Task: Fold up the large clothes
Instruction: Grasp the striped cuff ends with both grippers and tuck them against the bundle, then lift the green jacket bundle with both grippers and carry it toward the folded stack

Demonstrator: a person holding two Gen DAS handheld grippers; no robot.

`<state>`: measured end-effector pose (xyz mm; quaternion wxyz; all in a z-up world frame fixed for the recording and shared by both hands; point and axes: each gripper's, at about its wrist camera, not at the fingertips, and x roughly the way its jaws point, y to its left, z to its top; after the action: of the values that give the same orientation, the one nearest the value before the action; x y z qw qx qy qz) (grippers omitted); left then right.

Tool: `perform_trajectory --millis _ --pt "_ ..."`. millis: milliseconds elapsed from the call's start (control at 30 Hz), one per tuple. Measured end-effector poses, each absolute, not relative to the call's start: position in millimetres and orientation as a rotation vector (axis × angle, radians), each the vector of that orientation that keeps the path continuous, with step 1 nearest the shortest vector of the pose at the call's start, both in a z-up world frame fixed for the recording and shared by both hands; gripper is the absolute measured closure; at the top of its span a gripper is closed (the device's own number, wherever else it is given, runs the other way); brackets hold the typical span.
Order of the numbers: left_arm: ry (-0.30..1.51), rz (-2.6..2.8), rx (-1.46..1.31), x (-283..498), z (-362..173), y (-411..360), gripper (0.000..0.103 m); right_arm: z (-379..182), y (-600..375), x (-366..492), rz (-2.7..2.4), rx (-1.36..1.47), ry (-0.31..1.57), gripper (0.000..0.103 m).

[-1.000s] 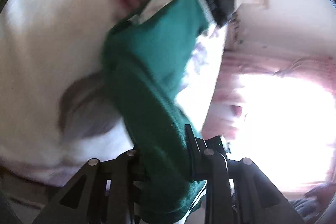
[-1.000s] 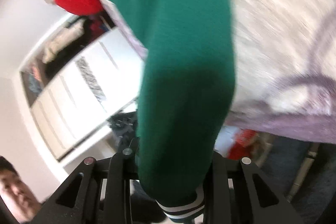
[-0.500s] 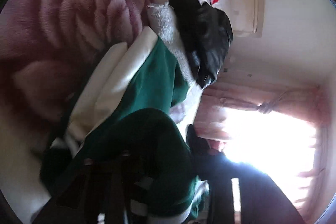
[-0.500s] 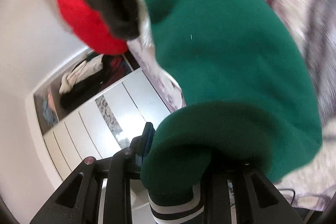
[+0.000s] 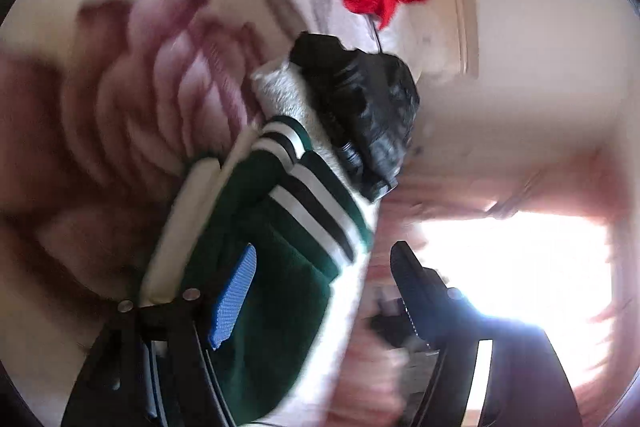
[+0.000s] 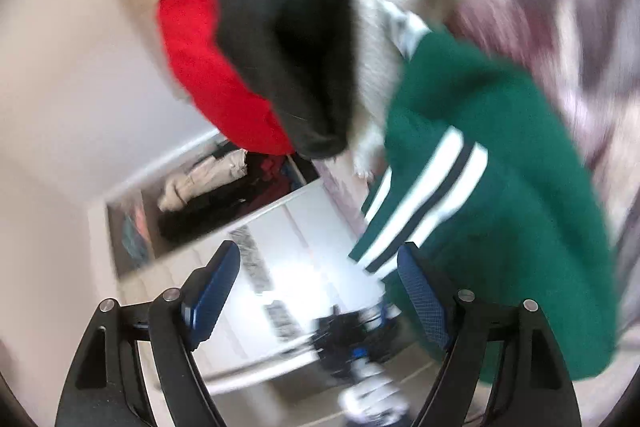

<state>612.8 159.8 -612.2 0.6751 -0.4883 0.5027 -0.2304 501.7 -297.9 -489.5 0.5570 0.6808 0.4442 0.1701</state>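
Floral blanket [image 5: 132,115] smeared by motion blur, green sweater [image 5: 280,291] running off the lower edge – its full shape untold, window [image 5: 516,291] blown out white, wardrobe contents [image 6: 208,195] too blurred to name, floor clutter [image 6: 360,347] indistinct.

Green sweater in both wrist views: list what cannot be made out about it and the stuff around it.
- Green sweater: how neatly it is folded; motion blur in both views, and the right wrist view's edge cuts it off.
- Left gripper: its lower body, lost in shadow and glare from the window.
- Black garment and red garment: what kind they are; bunched and blurred.
- Patterned blanket: its print, smeared by motion.
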Motion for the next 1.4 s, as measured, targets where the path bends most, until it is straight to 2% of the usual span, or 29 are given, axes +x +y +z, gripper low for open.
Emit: perform_trajectory --millis 100,267,300,333,400,433,467,533,567,700,800,900,967,1000,1033,1067,1100,1133,1167,1233,1400 --pt "1.186 -0.534 -0.871 626.5 -612.6 132.8 0.035 -472.9 -298.0 512.4 0.322 1.227 1.209 0.020" --pt "1.316 -0.536 -0.545 657.2 -646.1 75.1 0.038 -504.2 -262.8 533.9 0.307 0.818 1.398 0.020" --pt "1.299 -0.547 -0.507 660.2 -647.0 68.4 0.047 -513.8 -256.5 538.4 0.322 0.794 1.414 0.020" --pt "1.281 -0.548 -0.475 662.5 -645.8 64.5 0.069 -524.0 -249.9 544.3 0.332 0.785 1.429 0.020" --pt "1.273 -0.561 -0.470 664.1 -642.8 64.1 0.089 -540.8 -239.2 556.7 0.324 0.769 1.467 0.018" --pt "1.260 -0.558 -0.473 664.9 -640.8 64.7 0.090 -545.8 -237.1 561.0 0.331 0.767 1.458 0.024" --pt "1.250 -0.562 -0.487 666.1 -639.4 66.4 0.090 -546.5 -237.2 560.0 0.335 0.771 1.450 0.049" --pt "1.242 -0.577 -0.536 667.4 -634.9 70.9 0.091 -544.1 -245.9 553.7 0.338 0.789 1.432 0.080" --pt "1.226 -0.596 -0.556 667.0 -628.9 70.7 0.091 -542.3 -256.6 549.7 0.327 0.865 1.383 0.085" --pt "1.189 -0.629 -0.564 679.7 -613.4 62.1 0.092 -502.4 -277.7 538.4 0.293 0.933 1.221 0.086" --pt "1.299 -0.578 -0.568 713.9 -659.2 56.3 0.091 -496.3 -287.5 546.9 0.246 0.912 1.174 0.087" --pt "1.438 -0.568 -0.672 729.3 -705.2 58.8 0.088 -536.0 -293.1 572.7 0.158 0.891 1.258 0.087" --pt "1.457 -0.588 -0.778 730.3 -710.2 70.1 0.085 -559.2 -294.1 587.4 0.124 0.879 1.326 0.081" --pt "1.461 -0.621 -0.817 727.6 -705.6 77.4 0.079 -565.4 -293.1 594.6 0.138 0.875 1.350 0.080" --pt "1.464 -0.633 -0.834 723.8 -700.8 83.2 0.063 -563.8 -294.4 597.6 0.150 0.871 1.371 0.075" --pt "1.457 -0.649 -0.859 718.1 -695.0 90.0 0.053 -559.1 -295.4 599.2 0.174 0.864 1.394 0.063" --pt "1.429 -0.683 -0.898 708.3 -686.5 99.6 0.033 -554.9 -296.7 599.6 0.203 0.866 1.404 0.054" --pt "1.386 -0.701 -0.935 694.8 -675.5 112.8 0.025 -553.7 -301.1 598.8 0.228 0.874 1.400 0.035" --pt "1.342 -0.708 -0.968 678.5 -665.2 127.3 0.025 -546.8 -308.5 592.6 0.244 0.874 1.378 0.018" --pt "1.309 -0.687 -0.993 648.1 -654.4 148.4 0.024 -540.4 -321.3 583.9 0.271 0.866 1.346 0.000" --pt "1.253 -0.528 -1.056 545.9 -642.2 199.6 0.024 -578.2 -327.1 580.1 0.365 0.864 1.407 0.000"
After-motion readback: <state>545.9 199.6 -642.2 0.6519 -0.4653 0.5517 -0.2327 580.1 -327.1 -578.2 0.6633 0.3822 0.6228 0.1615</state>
